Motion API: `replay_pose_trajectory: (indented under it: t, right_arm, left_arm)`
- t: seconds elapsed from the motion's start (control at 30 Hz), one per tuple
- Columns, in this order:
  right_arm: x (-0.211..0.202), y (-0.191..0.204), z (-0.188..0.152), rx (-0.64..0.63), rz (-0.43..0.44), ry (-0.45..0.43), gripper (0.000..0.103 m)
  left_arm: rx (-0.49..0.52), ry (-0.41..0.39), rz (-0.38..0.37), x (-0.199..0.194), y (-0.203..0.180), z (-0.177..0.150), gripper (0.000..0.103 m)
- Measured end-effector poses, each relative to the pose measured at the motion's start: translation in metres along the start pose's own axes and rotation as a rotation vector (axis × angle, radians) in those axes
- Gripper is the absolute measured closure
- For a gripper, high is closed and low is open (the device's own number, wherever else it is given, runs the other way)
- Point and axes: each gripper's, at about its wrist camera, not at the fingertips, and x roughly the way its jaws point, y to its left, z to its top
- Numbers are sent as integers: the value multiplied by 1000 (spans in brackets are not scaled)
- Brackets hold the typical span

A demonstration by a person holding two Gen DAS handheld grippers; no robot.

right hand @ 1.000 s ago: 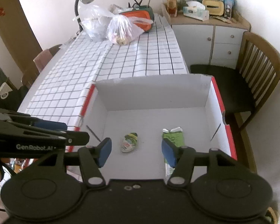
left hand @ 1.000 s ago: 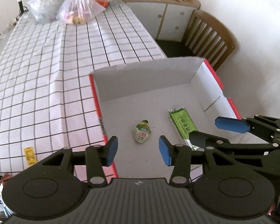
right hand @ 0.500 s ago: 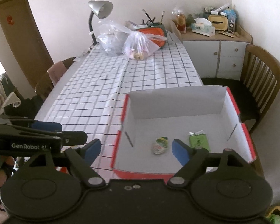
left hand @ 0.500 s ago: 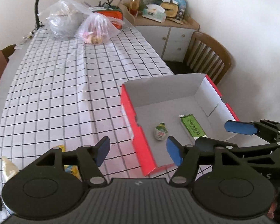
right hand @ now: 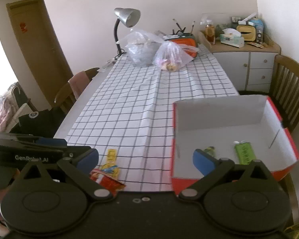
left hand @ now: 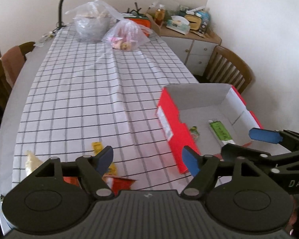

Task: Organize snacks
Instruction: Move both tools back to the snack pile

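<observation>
Both grippers, left gripper (left hand: 147, 158) and right gripper (right hand: 145, 158), jaws just opened and empty, should next reach the yellow packet (right hand: 111, 155) lying beyond the jaws for the red box (right hand: 277, 111).

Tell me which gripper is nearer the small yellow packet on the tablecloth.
Left. The left gripper hangs open almost over the yellow packet; the right gripper, also open, sits further toward the red box.

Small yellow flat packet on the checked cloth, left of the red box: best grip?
Take the small yellow flat packet across its narrow width, near the middle, coming from above. It lies flat on the checked cloth, long axis running away from the camera, its far end clear of the other wrappers.
</observation>
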Motion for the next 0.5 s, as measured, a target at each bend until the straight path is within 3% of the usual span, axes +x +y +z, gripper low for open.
replay_pose_trajectory:
  t: [0.5]
  right_arm:
    - [47,62,-27,-14,34,112,2]
  left_arm:
    - [-138,41,86,-26,124,-44,26]
